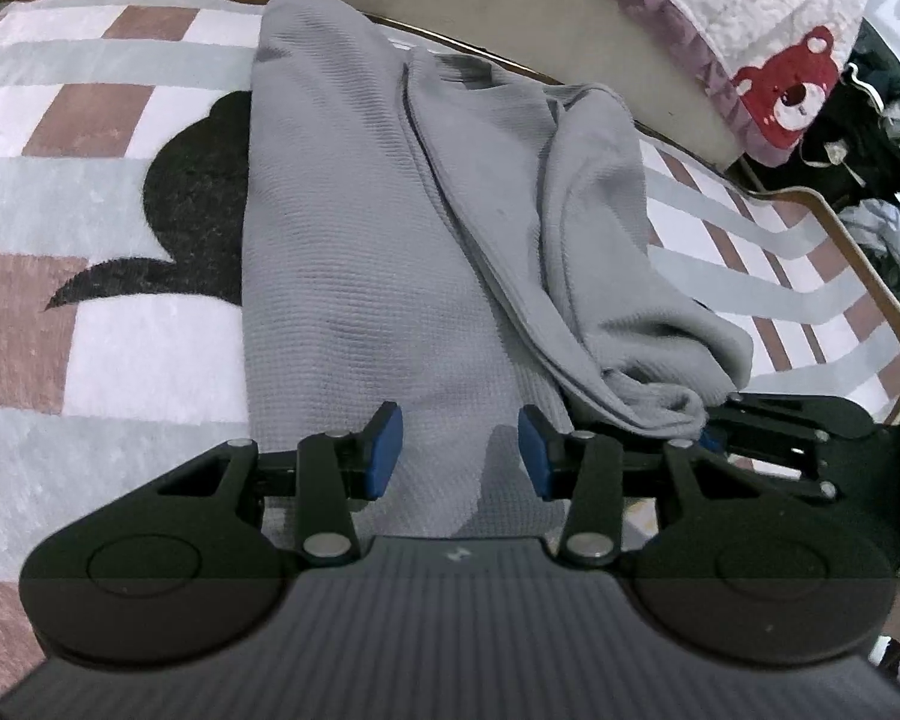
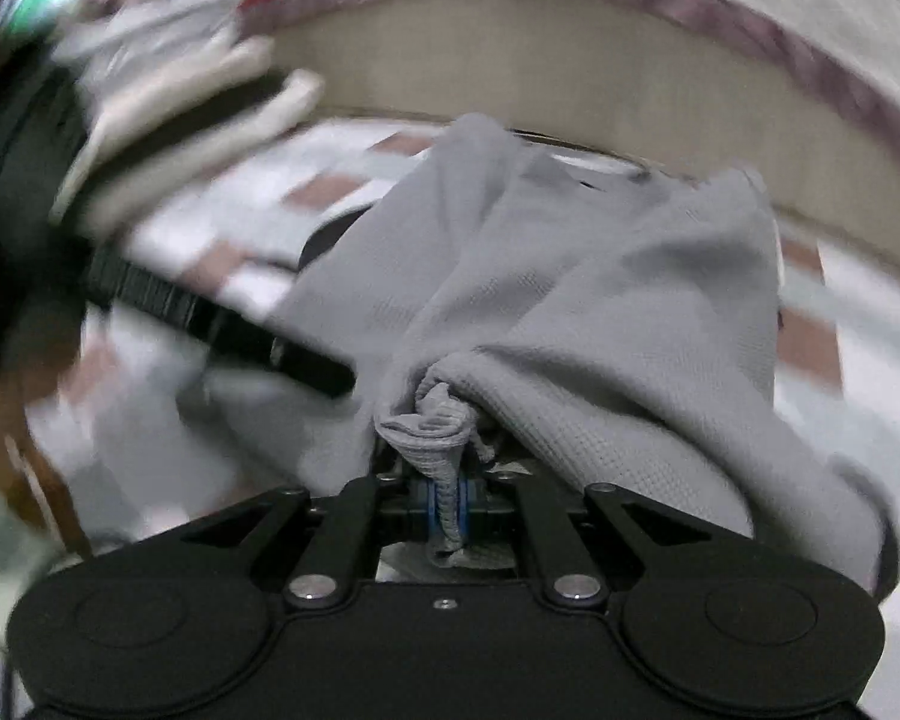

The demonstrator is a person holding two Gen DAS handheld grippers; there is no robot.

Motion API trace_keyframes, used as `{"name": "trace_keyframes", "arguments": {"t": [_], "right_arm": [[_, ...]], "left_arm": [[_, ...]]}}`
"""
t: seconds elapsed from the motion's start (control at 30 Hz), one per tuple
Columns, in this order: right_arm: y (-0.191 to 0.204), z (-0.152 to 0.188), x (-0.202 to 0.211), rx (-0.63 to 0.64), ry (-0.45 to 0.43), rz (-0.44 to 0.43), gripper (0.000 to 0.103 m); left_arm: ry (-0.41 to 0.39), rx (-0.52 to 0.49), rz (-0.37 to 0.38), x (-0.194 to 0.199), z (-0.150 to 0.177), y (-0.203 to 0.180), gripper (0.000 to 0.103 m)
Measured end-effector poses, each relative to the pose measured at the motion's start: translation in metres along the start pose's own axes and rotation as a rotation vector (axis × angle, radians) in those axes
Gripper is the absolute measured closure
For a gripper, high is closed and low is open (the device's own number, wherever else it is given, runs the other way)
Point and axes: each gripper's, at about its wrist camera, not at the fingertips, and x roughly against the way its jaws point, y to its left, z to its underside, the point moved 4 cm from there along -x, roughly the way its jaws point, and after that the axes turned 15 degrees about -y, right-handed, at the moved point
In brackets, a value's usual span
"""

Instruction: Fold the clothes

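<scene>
A grey waffle-knit garment point(image 1: 360, 252) lies lengthwise on a patterned rug point(image 1: 90, 360), its left half folded flat, its right side bunched in a raised roll. My left gripper point(image 1: 461, 450) is open just above the garment's near edge, blue pads either side of the cloth, holding nothing. My right gripper point(image 1: 768, 438) shows at the right edge of that view, clamping the bunched end. In the right wrist view the right gripper point(image 2: 448, 507) is shut on a gathered hem of the grey garment point(image 2: 600, 300), which drapes up and away from it.
A bed base point(image 1: 570, 18) with a quilted cover point(image 1: 768, 30) showing a red bear runs along the back. Dark clothing is heaped at the far right point(image 1: 870, 138). In the right wrist view the left gripper point(image 2: 222, 324) and a blurred gloved hand point(image 2: 168, 132) are at left.
</scene>
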Motion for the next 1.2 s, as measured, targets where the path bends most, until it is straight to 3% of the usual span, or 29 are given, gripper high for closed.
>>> {"name": "trace_keyframes", "arguments": {"t": [0.03, 0.13, 0.27, 0.4, 0.53, 0.6, 0.67, 0.8, 0.87, 0.93, 1.0, 1.07, 1.13, 1.2], "right_arm": [[0.002, 0.004, -0.003, 0.022, 0.013, 0.006, 0.093], [0.032, 0.018, -0.009, 0.333, 0.025, 0.018, 0.085], [0.042, 0.023, -0.007, 0.393, 0.010, 0.020, 0.083], [0.023, 0.018, 0.001, 0.198, -0.002, -0.030, 0.083], [0.014, 0.020, 0.017, 0.007, 0.022, -0.118, 0.071], [0.001, 0.020, 0.030, -0.132, 0.014, -0.175, 0.070], [-0.022, 0.019, 0.044, -0.282, -0.015, -0.172, 0.070], [-0.073, 0.016, 0.069, -0.454, -0.119, -0.022, 0.068], [-0.094, 0.020, 0.071, -0.533, -0.139, 0.045, 0.055], [-0.106, 0.028, 0.068, -0.597, -0.139, 0.097, 0.052], [-0.113, 0.039, 0.060, -0.660, -0.126, 0.163, 0.041], [-0.121, 0.047, 0.055, -0.748, -0.188, 0.177, 0.035], [-0.130, 0.054, 0.050, -0.840, -0.260, 0.184, 0.035], [-0.134, 0.051, 0.043, -0.836, -0.288, 0.190, 0.040]], "left_arm": [[0.003, 0.003, 0.015, 0.001, 0.000, -0.002, 0.061], [0.012, 0.011, 0.060, 0.003, -0.001, -0.007, 0.061], [0.013, 0.015, 0.133, 0.003, 0.002, -0.017, 0.061], [0.039, -0.056, 0.100, -0.008, 0.013, -0.031, 0.058], [0.055, -0.095, 0.036, -0.016, 0.021, -0.041, 0.058], [0.052, -0.127, 0.015, -0.015, 0.023, -0.045, 0.061], [0.052, -0.158, 0.003, -0.014, 0.025, -0.047, 0.061], [0.054, -0.189, -0.021, -0.012, 0.026, -0.049, 0.065], [0.052, -0.205, -0.027, -0.010, 0.027, -0.049, 0.066], [0.048, -0.220, -0.034, -0.009, 0.026, -0.050, 0.070], [0.044, -0.231, -0.037, -0.007, 0.026, -0.049, 0.077], [0.046, -0.235, -0.031, -0.005, 0.025, -0.048, 0.078], [0.047, -0.232, -0.014, -0.001, 0.022, -0.046, 0.078], [0.039, -0.227, -0.011, 0.003, 0.017, -0.043, 0.076]]}}
